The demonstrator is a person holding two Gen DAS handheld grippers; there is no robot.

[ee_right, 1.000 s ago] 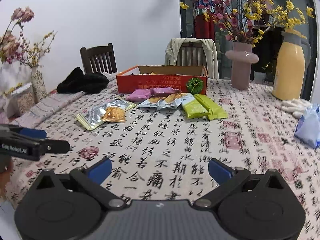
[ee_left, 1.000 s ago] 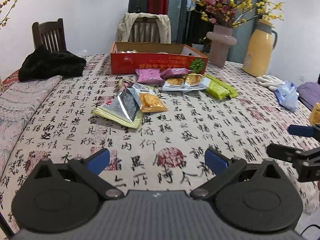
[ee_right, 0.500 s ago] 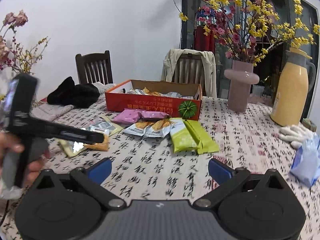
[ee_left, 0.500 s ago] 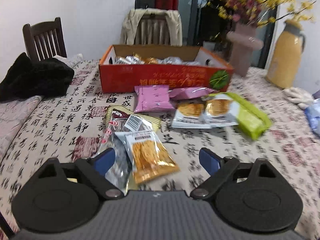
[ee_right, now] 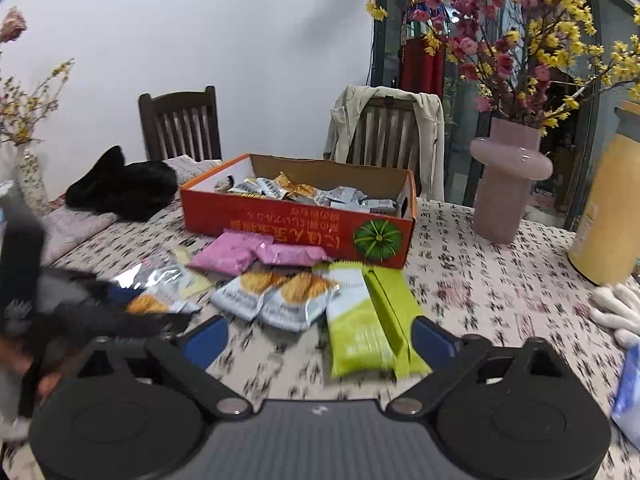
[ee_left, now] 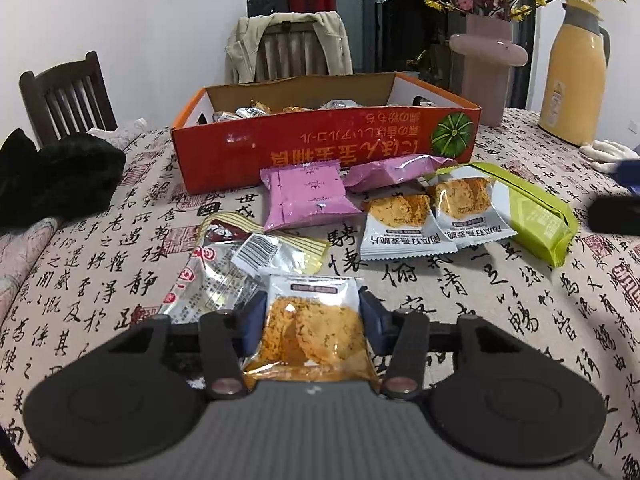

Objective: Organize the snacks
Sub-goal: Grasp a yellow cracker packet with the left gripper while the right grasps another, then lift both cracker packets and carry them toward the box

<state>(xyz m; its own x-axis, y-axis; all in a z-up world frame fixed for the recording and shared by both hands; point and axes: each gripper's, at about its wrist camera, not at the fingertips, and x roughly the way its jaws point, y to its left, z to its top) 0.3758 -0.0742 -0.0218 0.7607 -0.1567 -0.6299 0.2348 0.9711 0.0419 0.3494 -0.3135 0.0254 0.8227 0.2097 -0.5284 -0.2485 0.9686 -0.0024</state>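
Observation:
Against the sides of an orange cracker packet (ee_left: 316, 332) on the table sit the blue pads of my left gripper (ee_left: 314, 318), its jaws closing on the packet. Beside it lie a silver wrapper (ee_left: 216, 284), two pink packets (ee_left: 306, 194), two white cracker packets (ee_left: 404, 228) and green bars (ee_left: 536, 216). Behind them stands an orange box (ee_left: 320, 148) holding several small snacks. My right gripper (ee_right: 319, 340) is open, its jaws closing a little, with the green bars (ee_right: 368, 320) lying between its fingertips, untouched. The left gripper (ee_right: 120, 312) shows blurred at the left.
On the patterned tablecloth (ee_left: 440, 300) stand a pink vase (ee_right: 508, 184) with flowers and a yellow thermos (ee_left: 572, 72) at the back right. White gloves (ee_right: 616, 308) lie at the right, a black cloth (ee_left: 56, 176) at the left. Two chairs stand behind the table.
Both grippers have come forward toward the snacks. The left one has narrowed its jaws around the orange cracker packet; the right one now reaches the green bars.

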